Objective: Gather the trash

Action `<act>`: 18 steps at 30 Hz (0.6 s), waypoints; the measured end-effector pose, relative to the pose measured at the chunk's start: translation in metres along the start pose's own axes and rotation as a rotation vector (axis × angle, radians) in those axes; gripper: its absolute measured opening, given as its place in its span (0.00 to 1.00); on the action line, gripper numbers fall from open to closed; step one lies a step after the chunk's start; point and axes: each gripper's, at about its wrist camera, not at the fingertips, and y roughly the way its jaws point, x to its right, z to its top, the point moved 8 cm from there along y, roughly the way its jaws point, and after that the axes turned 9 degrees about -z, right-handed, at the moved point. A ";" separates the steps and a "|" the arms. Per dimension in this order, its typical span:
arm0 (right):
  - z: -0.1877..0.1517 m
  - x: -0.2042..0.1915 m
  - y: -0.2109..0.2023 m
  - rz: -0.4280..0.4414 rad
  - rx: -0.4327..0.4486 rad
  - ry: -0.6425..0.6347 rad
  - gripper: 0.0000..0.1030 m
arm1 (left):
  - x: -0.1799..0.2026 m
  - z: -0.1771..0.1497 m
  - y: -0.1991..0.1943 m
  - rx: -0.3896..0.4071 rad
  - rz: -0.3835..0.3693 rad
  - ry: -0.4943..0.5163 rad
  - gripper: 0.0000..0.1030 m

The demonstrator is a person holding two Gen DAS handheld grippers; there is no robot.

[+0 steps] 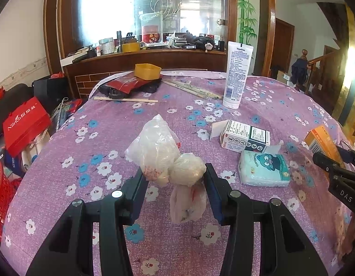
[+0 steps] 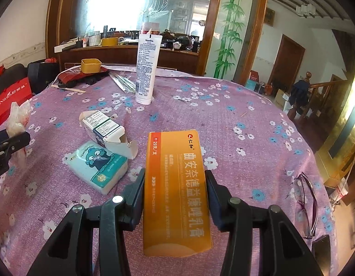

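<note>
My left gripper point(image 1: 174, 174) is shut on a crumpled clear plastic bag point(image 1: 161, 151) with pale lumps inside, held above the purple flowered tablecloth point(image 1: 108, 138). My right gripper point(image 2: 175, 179) is shut on a long orange medicine box point(image 2: 176, 188) and holds it above the cloth; the box also shows at the right edge of the left wrist view point(image 1: 322, 141). An opened white medicine carton point(image 1: 245, 135) point(image 2: 106, 130) and a blue tissue pack point(image 1: 263, 168) point(image 2: 98, 166) lie on the table between the grippers.
A white Vaseline tube point(image 1: 237, 73) point(image 2: 146, 66) stands at the back. Chopsticks point(image 1: 191, 88), a yellow tub point(image 1: 147, 71) on red and black items sit at the far edge. Purple glasses point(image 2: 306, 207) lie at right. Red bags point(image 1: 25, 124) and a red basket point(image 1: 0, 195) stand beside the table.
</note>
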 end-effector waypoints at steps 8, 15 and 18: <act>0.000 0.000 0.001 -0.012 0.001 -0.010 0.50 | -0.001 -0.001 0.001 -0.002 0.002 0.000 0.45; -0.001 0.000 0.001 -0.014 -0.001 -0.012 0.50 | -0.002 -0.001 0.002 -0.004 0.001 -0.002 0.45; -0.001 0.000 0.001 -0.014 -0.001 -0.011 0.50 | -0.003 -0.002 0.002 -0.007 -0.003 -0.005 0.45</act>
